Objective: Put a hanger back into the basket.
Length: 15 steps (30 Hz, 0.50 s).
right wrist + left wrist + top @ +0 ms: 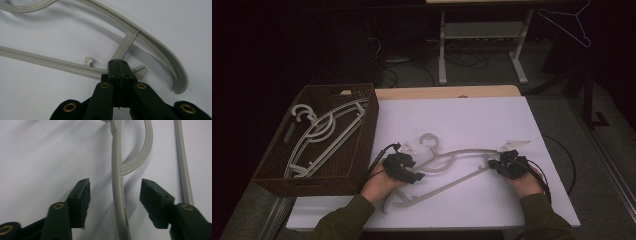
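Nearest item: two olive-green sleeves at the near edge of the table, one forearm to each gripper. Left gripper: held over the near-left part of the white tabletop, just right of the basket; in the left gripper view its jaws stood wide apart, one black pad either side of a pale arm of the hanger, neither pad touching it. Right gripper: held at the near-right of the table, at the hanger's right end; in the right gripper view its jaws were pressed together, pads meeting with no gap, at the junction of the lower bar and the short strut; whether any plastic sat between the pads could not be told. Hanger: grey-white plastic, lying flat on the tabletop between the two grippers, hook toward the far side, curved shoulder running right, lower bar slanting from near-left to right; a small peg stood on the bar just beside the right gripper's tips. Basket: dark woven, rectangular, at the left edge of the table, containing further hangers of the same pale plastic, stacked loosely. Far background: dim floor, a white desk frame, cables.
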Available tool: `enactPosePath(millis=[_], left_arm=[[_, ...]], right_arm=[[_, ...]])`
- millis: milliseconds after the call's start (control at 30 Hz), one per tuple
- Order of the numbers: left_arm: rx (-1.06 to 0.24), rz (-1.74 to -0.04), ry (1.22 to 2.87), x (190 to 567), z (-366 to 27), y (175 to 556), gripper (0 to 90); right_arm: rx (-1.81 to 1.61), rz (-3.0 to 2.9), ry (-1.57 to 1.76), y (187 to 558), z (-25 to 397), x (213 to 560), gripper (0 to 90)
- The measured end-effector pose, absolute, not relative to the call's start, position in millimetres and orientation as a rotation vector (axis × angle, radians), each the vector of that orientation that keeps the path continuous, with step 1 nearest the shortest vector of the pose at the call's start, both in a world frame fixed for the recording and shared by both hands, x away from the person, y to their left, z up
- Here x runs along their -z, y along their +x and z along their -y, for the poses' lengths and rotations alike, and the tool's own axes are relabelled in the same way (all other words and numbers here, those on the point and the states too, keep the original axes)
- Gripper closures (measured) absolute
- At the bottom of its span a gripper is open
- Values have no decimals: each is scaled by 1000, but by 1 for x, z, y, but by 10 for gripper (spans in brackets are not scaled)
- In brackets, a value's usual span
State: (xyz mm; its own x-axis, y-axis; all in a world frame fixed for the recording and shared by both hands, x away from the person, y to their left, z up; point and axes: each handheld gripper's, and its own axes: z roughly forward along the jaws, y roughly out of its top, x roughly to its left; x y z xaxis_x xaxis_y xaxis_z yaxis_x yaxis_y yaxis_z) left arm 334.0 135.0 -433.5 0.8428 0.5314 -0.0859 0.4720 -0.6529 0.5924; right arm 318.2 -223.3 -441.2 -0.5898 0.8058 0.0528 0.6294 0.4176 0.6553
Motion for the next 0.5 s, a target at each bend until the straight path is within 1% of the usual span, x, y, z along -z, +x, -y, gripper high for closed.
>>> enactPosePath(millis=[267, 300, 367, 500], left_arm=[[-183, -694, 2430, 434, -127, 334, 603], [-188, -694, 2431, 434, -127, 334, 603], [-212, -685, 2443, 434, -124, 333, 646], [-215, -680, 2443, 434, -122, 333, 721]], right_arm=[[-940, -2405, 1251, 318, 224, 441, 898], [-942, -2404, 1254, 318, 223, 441, 898], [-942, -2406, 1267, 318, 223, 441, 898], [-941, -2406, 1266, 318, 223, 441, 898]])
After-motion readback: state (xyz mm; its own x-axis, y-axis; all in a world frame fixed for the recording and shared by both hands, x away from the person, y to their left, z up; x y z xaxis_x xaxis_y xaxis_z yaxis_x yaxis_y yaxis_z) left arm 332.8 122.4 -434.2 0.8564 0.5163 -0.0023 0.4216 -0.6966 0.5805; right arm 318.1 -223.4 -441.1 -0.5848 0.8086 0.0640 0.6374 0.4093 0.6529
